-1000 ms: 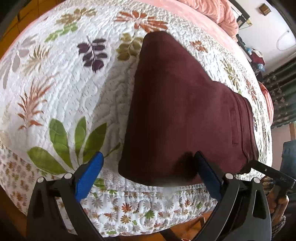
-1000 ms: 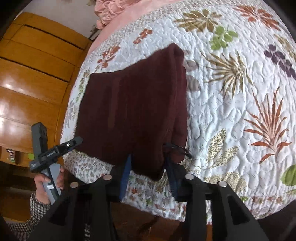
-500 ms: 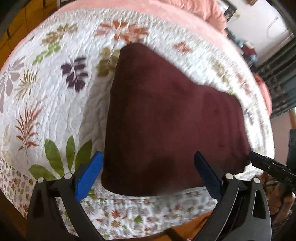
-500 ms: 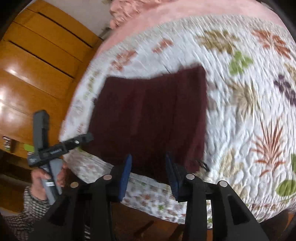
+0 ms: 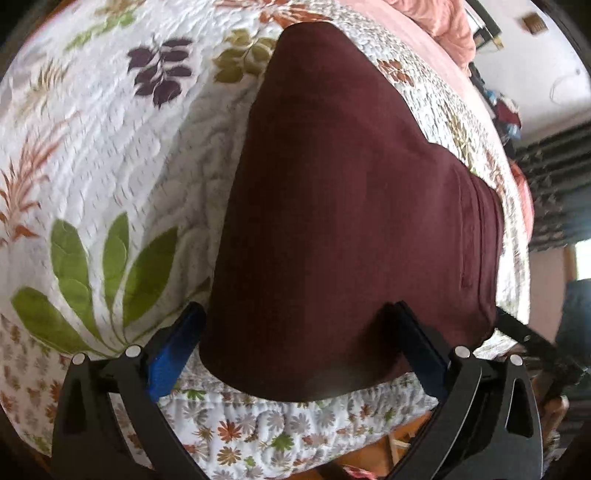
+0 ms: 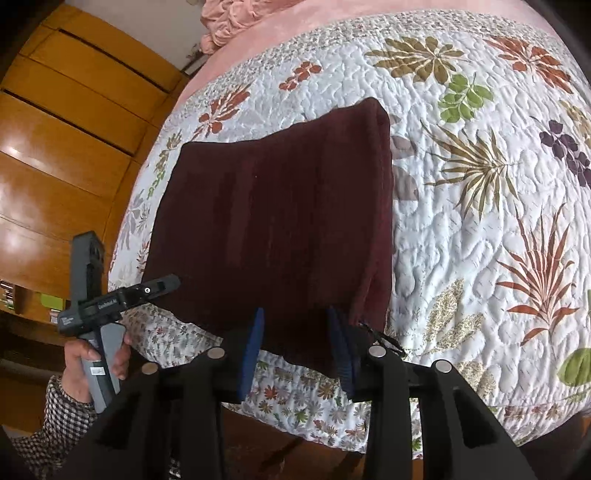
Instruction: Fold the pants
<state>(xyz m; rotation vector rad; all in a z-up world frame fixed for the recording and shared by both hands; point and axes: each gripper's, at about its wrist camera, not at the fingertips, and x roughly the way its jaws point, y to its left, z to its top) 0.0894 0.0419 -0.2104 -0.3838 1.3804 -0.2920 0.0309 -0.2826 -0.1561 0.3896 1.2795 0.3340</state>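
Dark maroon pants [image 5: 351, 206] lie folded flat on a white floral quilt [image 5: 110, 147] at the bed's near edge. My left gripper [image 5: 295, 332] is open wide, its blue pads at either side of the pants' near left hem. In the right wrist view the pants [image 6: 273, 221] lie in a rough square with a black drawstring trailing at their near right corner. My right gripper [image 6: 295, 332] is open, its pads astride the near edge of the pants. The left gripper also shows in the right wrist view [image 6: 162, 286], held by a hand.
The quilt [image 6: 480, 221] hangs over the bed's near edge. A pink blanket [image 6: 258, 22] lies at the head of the bed. A wooden wardrobe [image 6: 55, 129] stands to the left. Dark curtains [image 5: 554, 192] hang at the far right.
Both grippers pulled back from the pants half a second ago and have now come close to the near edge again. The pants lie as before.
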